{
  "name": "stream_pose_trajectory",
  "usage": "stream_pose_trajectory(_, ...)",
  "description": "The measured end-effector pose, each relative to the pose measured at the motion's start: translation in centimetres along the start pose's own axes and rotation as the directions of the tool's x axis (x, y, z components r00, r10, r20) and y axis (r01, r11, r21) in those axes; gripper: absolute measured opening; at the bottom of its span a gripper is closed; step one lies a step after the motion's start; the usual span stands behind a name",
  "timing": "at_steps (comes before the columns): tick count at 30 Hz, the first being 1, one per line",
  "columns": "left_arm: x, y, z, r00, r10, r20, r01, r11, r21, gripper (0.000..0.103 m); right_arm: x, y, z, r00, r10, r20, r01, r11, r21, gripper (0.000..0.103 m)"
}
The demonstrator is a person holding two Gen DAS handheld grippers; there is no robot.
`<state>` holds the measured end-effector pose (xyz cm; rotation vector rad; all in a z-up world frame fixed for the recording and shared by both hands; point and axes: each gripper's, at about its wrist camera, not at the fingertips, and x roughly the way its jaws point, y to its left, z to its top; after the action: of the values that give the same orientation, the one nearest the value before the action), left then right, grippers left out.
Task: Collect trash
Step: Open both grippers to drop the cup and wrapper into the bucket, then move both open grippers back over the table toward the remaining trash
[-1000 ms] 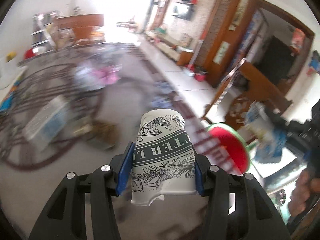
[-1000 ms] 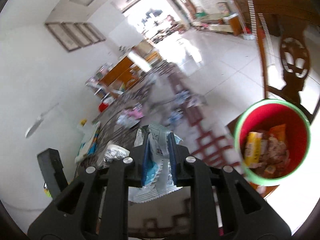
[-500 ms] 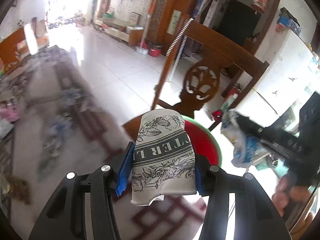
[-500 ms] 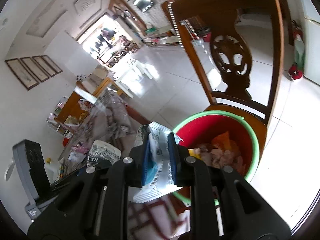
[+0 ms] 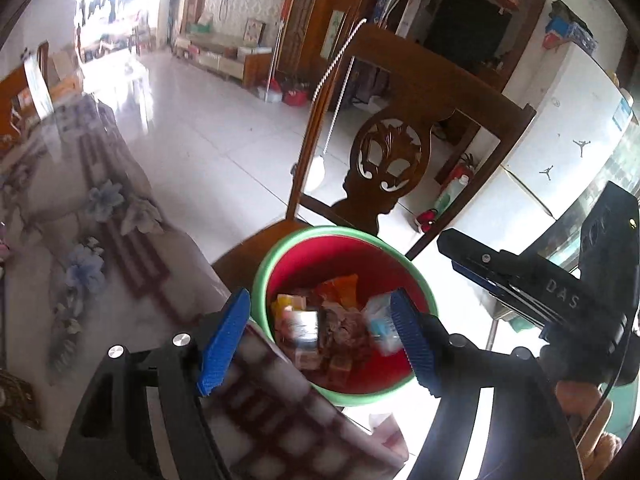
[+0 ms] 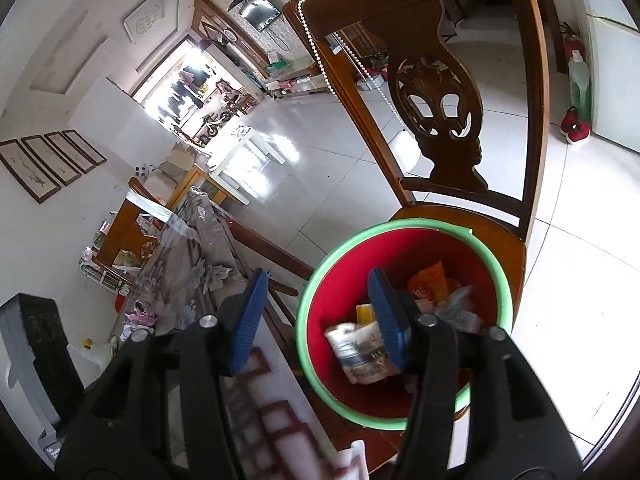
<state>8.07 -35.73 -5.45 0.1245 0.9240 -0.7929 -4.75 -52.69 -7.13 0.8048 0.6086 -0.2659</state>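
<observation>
Your left gripper (image 5: 324, 336) has a matte black plastic frame with triangular cut-outs, two silver screw heads on each arm, and ribbed blue pads (image 5: 224, 340) lining its fingers. Your right gripper (image 6: 320, 316) is built the same: black body, silver screws, blue pads (image 6: 386, 316). From the left wrist view its side carries pale lettering, "DAS", and bare skin shows just below it.

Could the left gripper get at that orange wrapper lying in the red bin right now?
Probably yes. The left gripper hangs open and empty right over the red bin, which has no lid, and the orange wrapper lies on top of the pile. Only the other trash crowded around it might get in the way.
</observation>
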Motion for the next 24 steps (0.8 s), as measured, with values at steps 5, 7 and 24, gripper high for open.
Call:
stream_pose_trajectory(5, -2.1, 0.5, 0.0, 0.998, 0.023, 0.056, -0.022, 1.0, -0.002, 0.07, -0.6, 1.0, -0.2, 1.0, 0.014, 0.006, -0.014, 1.0, -0.009, 0.055)
stream_pose_trajectory(7, -3.3, 0.9, -0.1, 0.997, 0.025, 0.074, -0.024, 1.0, -0.013, 0.07, -1.1, 1.8, -0.3, 1.0, 0.026, 0.008, -0.026, 1.0, -0.018, 0.058)
stream_pose_trajectory(24, -12.4, 12.1, -7.7, 0.962, 0.244, 0.122, -0.215, 0.953, -0.212, 0.072, -0.9, 18.7, -9.1, 0.942, 0.297, -0.155, -0.328, 0.911, -0.25, 0.075)
